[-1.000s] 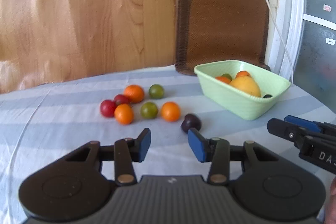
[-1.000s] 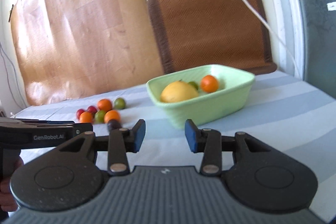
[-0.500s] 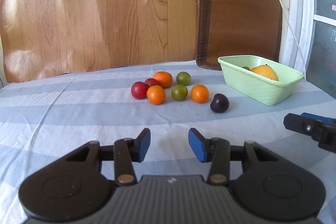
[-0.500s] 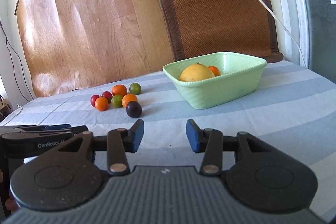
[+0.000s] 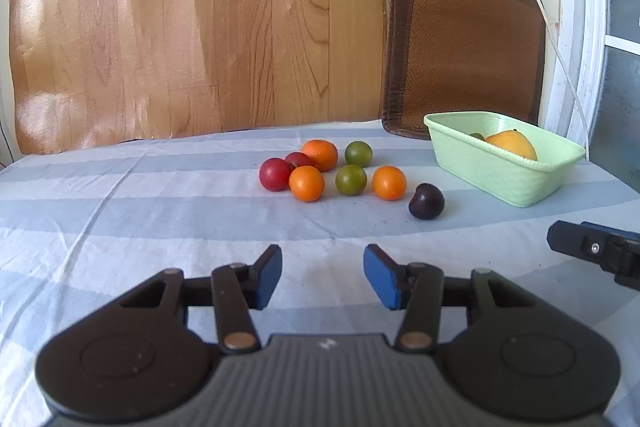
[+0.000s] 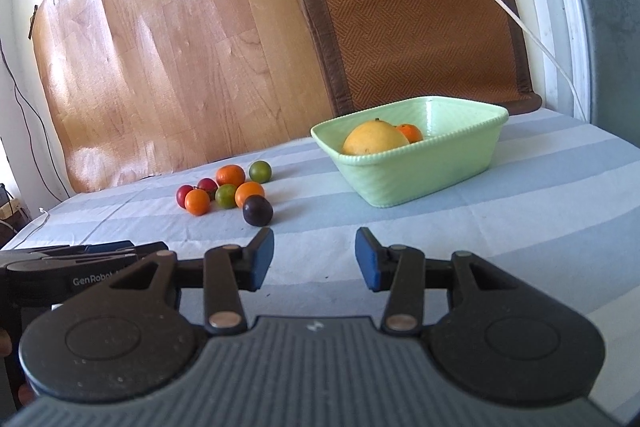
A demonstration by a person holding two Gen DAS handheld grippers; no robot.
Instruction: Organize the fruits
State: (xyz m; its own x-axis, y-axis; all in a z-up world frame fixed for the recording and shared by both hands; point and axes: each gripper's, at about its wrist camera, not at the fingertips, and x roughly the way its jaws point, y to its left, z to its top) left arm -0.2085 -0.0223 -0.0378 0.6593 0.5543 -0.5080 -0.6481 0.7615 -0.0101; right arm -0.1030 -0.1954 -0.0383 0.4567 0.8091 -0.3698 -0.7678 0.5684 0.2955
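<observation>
Fingers of the left gripper (image 5: pixel 322 275) have just been opening and stand apart with nothing between them; the right gripper (image 6: pixel 314 259) is likewise parted and empty. Risk: round fruit on the striped tablecloth (image 5: pixel 120 211) may roll if nudged, the dark plum (image 5: pixel 426 201) first, being nearest. Count loose: two red, three orange, two green, one plum. The green basket (image 5: pixel 500 171) holds a large yellow fruit and at least two smaller ones.
</observation>
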